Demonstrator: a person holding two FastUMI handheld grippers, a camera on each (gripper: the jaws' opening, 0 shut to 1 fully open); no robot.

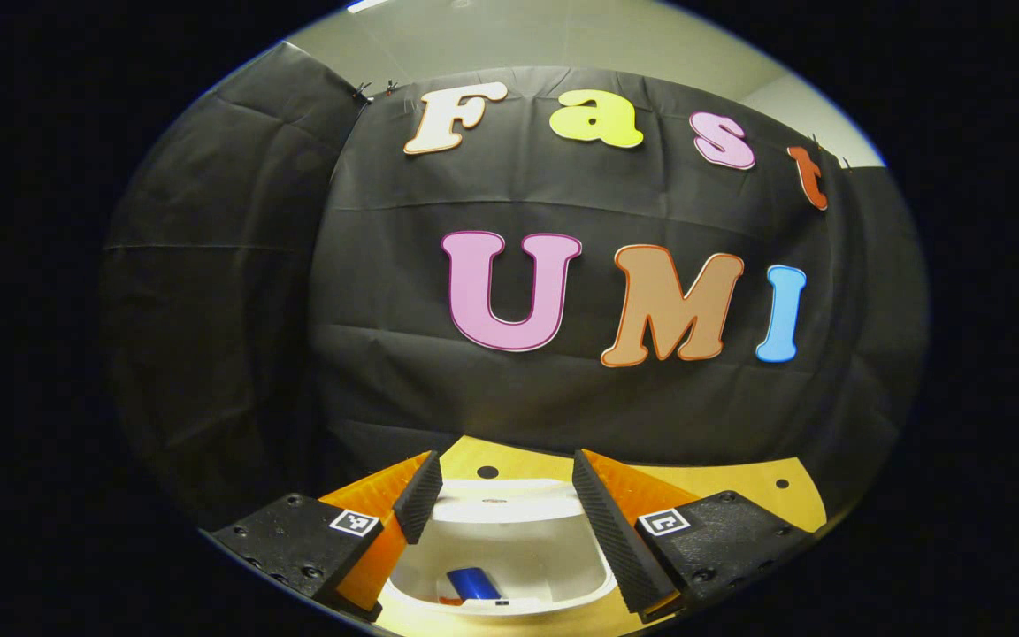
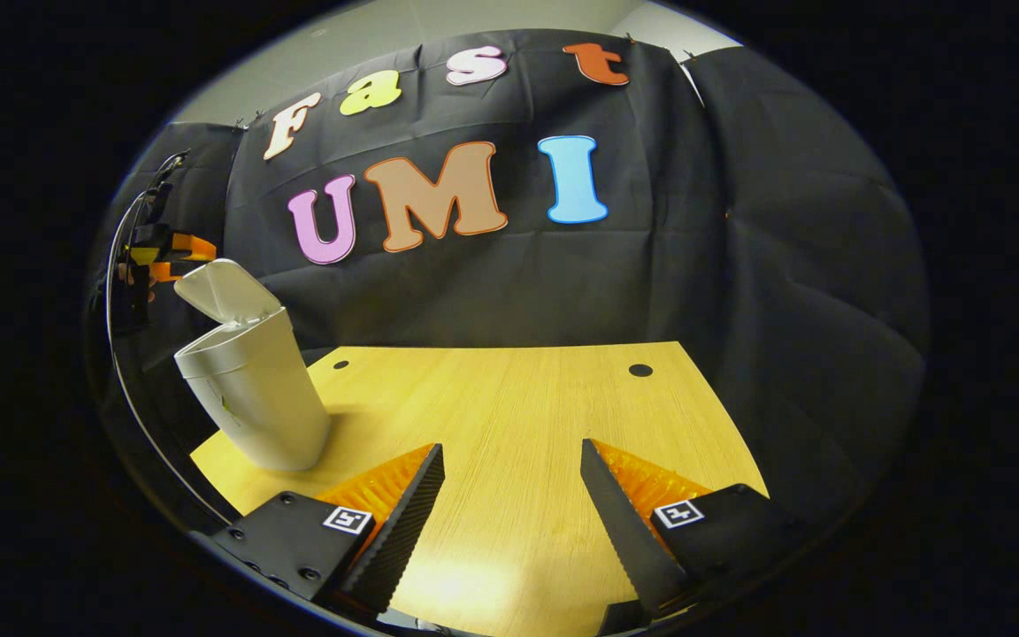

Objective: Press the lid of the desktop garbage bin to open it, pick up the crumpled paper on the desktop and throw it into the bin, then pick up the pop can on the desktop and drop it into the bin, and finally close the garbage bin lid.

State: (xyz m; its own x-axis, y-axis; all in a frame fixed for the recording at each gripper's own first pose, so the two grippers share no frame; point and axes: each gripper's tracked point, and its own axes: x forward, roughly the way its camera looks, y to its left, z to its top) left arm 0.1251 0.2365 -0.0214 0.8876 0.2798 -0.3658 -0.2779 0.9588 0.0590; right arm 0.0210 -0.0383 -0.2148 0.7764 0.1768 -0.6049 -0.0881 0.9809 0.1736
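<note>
White plastic is seen straight below the left tool [image 1: 507,495]: the garbage bin [image 1: 509,553] stands open directly under and between its two fingers, and the bin's mouth is looked into from above. A blue pop can [image 1: 472,583] is found lying inside the bin, low between the fingers and nearer the left finger [image 1: 418,497]. Something small and orange is glimpsed beside the can at the bin's bottom; what it is cannot be told. The left tool is held wide apart, with nothing gripped between its fingers. Beyond the fingertips a strip of the yellow wooden bench [image 1: 739,487] is visible, with dark round holes in it.

From the right tool [image 2: 509,482] the same bin [image 2: 255,402] is seen well off to the left and ahead, standing on the bench [image 2: 509,398] and appearing tilted in the fisheye picture. Its lid [image 2: 219,289] is raised, hinged up at the back. The right tool is also held wide open, nothing between its fingers, with bare bench wood below and ahead of it. Far off to the left, above and behind the raised lid, the other tool [image 2: 164,257] is made out, hanging over the bin.
</note>
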